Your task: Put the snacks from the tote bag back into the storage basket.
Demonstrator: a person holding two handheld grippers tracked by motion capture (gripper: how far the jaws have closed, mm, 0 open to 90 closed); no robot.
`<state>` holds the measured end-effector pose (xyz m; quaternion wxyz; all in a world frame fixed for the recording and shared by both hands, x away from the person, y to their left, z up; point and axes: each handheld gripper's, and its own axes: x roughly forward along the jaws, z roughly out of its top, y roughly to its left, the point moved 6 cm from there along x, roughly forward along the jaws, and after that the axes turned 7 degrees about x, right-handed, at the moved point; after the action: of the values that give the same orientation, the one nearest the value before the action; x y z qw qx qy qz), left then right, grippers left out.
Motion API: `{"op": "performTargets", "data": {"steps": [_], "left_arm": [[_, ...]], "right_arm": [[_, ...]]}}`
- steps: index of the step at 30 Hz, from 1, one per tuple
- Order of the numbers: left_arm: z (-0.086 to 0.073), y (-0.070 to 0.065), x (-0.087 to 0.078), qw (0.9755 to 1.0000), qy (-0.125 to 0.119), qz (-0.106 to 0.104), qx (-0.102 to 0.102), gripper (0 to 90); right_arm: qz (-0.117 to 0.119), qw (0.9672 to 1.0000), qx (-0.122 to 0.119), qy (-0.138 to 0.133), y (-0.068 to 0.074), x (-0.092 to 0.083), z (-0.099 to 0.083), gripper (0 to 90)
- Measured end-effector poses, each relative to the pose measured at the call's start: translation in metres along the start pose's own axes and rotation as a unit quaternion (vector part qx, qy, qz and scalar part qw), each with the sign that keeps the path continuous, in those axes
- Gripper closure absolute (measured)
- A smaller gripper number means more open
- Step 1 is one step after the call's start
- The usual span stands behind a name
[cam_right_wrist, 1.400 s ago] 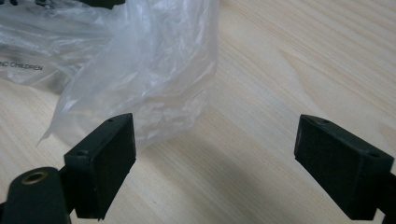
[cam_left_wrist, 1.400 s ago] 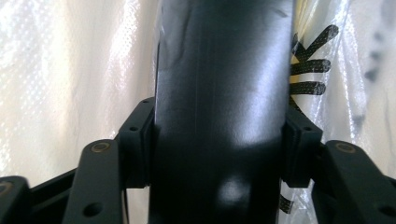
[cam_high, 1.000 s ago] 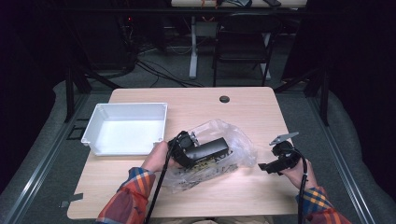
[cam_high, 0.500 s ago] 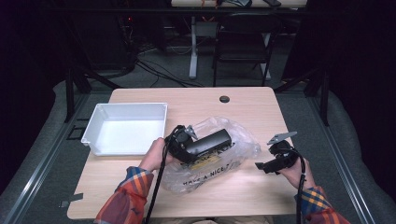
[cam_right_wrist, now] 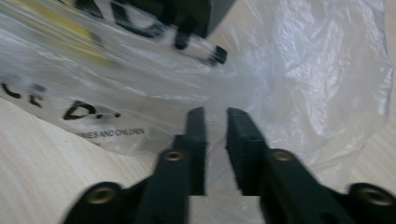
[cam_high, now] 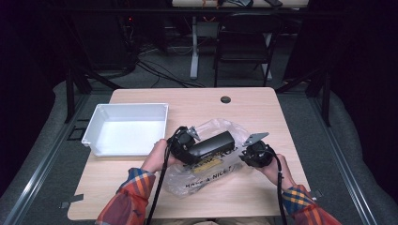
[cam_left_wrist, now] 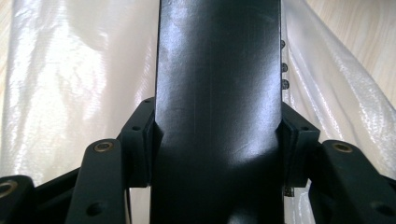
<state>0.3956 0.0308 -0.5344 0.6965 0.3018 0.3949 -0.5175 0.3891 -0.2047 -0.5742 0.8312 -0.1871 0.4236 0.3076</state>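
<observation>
Dark room w/ cables and a chair behind; pale wood table (cam_high: 263, 108) carries a white tray (cam_high: 126, 129) at its left and a clear plastic bag (cam_high: 220, 161) w/ black print and a yellow patch near the front edge

Left gripper (cam_high: 220, 143) lies across the bag, jaws clamped on a black box (cam_high: 213, 144); in the left gripper view the box (cam_left_wrist: 219, 93) runs straight out from between the pads (cam_left_wrist: 142, 140), which press its two long sides, bag film (cam_left_wrist: 74, 84) pale on both sides behind it. Tray sits just beyond the left hand (cam_high: 157, 157), apart from the bag

Right gripper (cam_high: 243, 155) is at the bag's right edge, opposite the left one. Its jaws have just been closing; in the right gripper view the gripper (cam_right_wrist: 215, 116) shows only a thin slit between the pads (cam_right_wrist: 243, 140), bag film (cam_right_wrist: 299, 74) right at the tips and ahead of them. Can't tell if any film is pinched in the slit. Bag print blurs ahead-left of the tips, bare wood below-left

Plaid sleeves (cam_high: 126, 201) come in from the bottom edge
</observation>
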Motion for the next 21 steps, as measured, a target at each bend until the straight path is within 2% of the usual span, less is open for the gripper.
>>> {"op": "performTargets", "data": {"steps": [1, 8, 9, 11, 16, 21], "left_arm": [[0.000, 0.001, -0.001, 1.0000, -0.006, 0.001, -0.007, 43.0], [0.000, 0.006, -0.009, 0.9991, -0.031, 0.002, -0.030, 43.0], [0.000, 0.006, -0.011, 0.9988, -0.035, 0.001, -0.034, 43.0], [0.000, 0.008, -0.013, 0.9985, -0.037, 0.005, -0.039, 43.0], [-0.003, 0.012, -0.017, 0.9977, -0.043, 0.010, -0.050, 43.0], [-0.004, 0.015, -0.021, 0.9966, -0.052, 0.016, -0.063, 43.0]], "right_arm": [[-0.001, 1.0000, 0.001, 0.009, 0.000, 0.002, -0.002, 89.6], [-0.011, 0.9992, -0.004, 0.037, 0.000, 0.006, -0.015, 90.0], [-0.017, 0.9986, -0.009, 0.050, -0.001, 0.006, -0.018, 90.0], [-0.019, 0.9982, -0.007, 0.057, -0.002, 0.006, -0.021, 90.0], [-0.043, 0.9969, -0.001, 0.066, -0.010, 0.004, -0.028, 90.0], [-0.058, 0.9955, 0.005, 0.074, -0.017, -0.001, -0.032, 90.0]]}}
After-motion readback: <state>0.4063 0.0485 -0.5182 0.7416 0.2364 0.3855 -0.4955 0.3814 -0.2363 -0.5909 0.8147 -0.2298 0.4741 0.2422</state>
